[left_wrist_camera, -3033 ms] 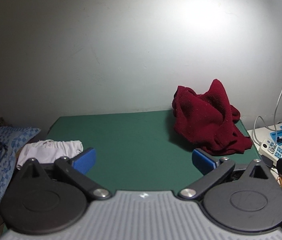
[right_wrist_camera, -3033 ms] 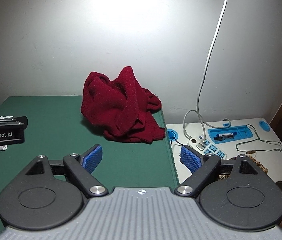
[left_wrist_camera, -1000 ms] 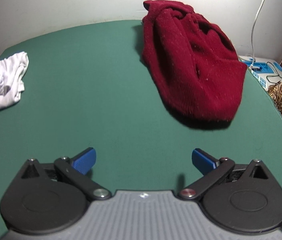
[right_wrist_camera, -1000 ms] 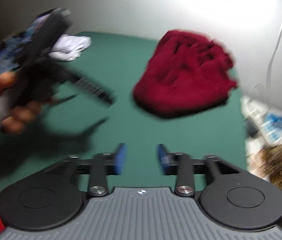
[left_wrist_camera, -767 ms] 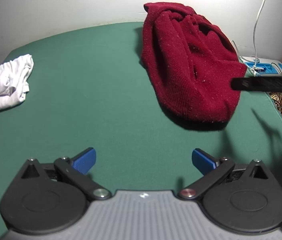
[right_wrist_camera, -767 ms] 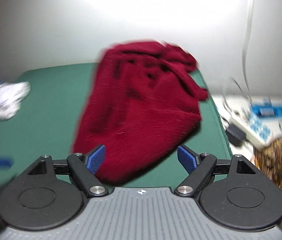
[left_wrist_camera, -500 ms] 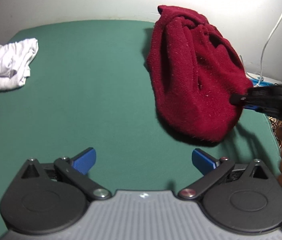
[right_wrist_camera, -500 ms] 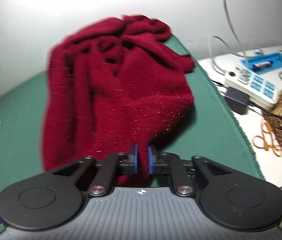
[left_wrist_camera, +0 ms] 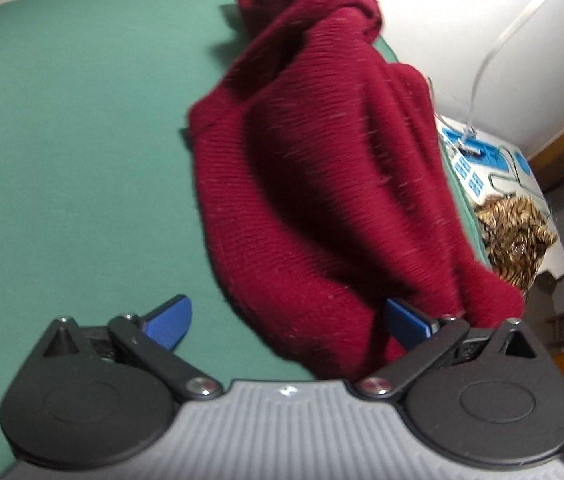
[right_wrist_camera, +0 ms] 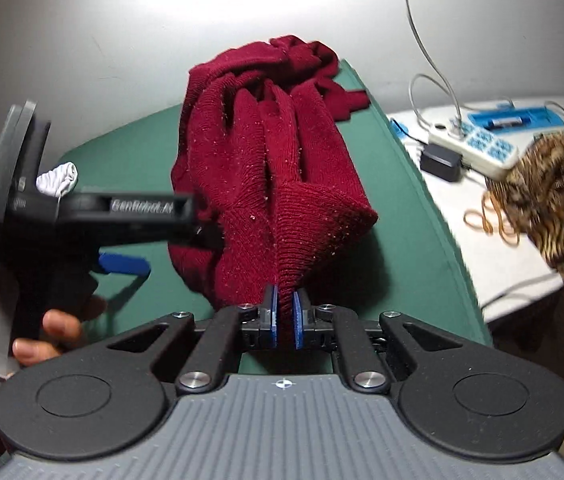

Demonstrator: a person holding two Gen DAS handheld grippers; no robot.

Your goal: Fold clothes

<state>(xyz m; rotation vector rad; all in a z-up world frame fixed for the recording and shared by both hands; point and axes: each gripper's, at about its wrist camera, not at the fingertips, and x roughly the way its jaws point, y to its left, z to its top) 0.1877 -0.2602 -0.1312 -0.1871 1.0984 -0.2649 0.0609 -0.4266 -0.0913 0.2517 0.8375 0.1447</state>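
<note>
Pinching the red sweater's [right_wrist_camera: 278, 184] hem, our right gripper [right_wrist_camera: 283, 300] sits nearly closed; our left gripper [left_wrist_camera: 287, 316] gapes wide, sweater between its jaws.

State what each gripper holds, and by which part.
Right gripper: red sweater, pinched at its ribbed hem edge. Left gripper: open, holding nothing.

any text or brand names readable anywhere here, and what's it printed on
"GenRobot.AI": motion-blurred white lettering on the black side of the left gripper, seen from the right wrist view.
Power strip: any markings are too small to read.
Nothing else bears readable text.
</note>
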